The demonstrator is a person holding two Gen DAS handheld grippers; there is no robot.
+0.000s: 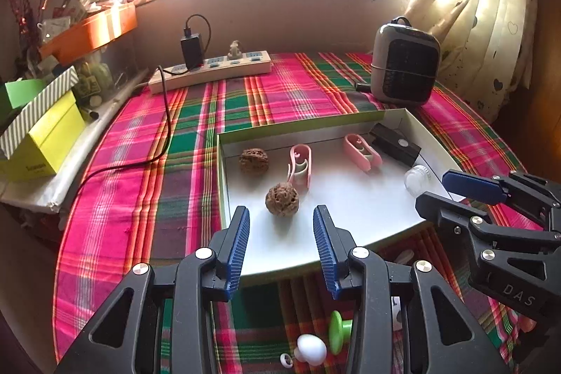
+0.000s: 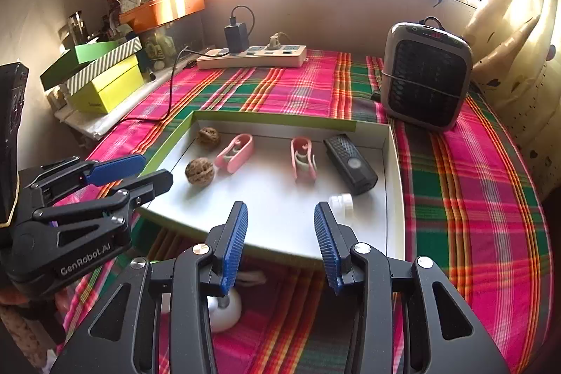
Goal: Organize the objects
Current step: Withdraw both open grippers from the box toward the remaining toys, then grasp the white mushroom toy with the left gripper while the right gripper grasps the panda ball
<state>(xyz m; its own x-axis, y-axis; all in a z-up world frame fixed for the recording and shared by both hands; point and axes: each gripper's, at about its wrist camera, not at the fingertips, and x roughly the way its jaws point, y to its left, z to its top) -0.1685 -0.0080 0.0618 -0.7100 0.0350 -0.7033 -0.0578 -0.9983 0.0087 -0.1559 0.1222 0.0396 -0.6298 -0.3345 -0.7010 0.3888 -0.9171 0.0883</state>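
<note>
A shallow white box lid with green sides [image 1: 350, 216] [image 2: 280, 226] lies on the plaid cloth. In it are two walnuts [image 1: 282, 198] [image 1: 254, 161] [image 2: 199, 171] [image 2: 208, 137], two pink clips [image 1: 300, 165] [image 1: 362, 152] [image 2: 234, 152] [image 2: 302, 158], a black remote-like device [image 1: 395, 142] [image 2: 350, 163] and a small clear jar [image 1: 417, 179] [image 2: 342, 204]. My left gripper [image 1: 282, 244] [image 2: 129, 172] is open and empty above the lid's near edge, just before the near walnut. My right gripper [image 2: 280, 240] [image 1: 452, 190] is open and empty above the lid's near right part, beside the jar.
On the cloth before the lid lie a white egg-shaped piece [image 1: 312, 349], a green knob [image 1: 338, 332] and a white round object [image 2: 224, 307]. A power strip [image 1: 210, 70] [image 2: 252, 56] with cable and a small heater [image 1: 403, 69] [image 2: 426, 79] stand behind. Boxes [image 1: 45, 128] are stacked at the left.
</note>
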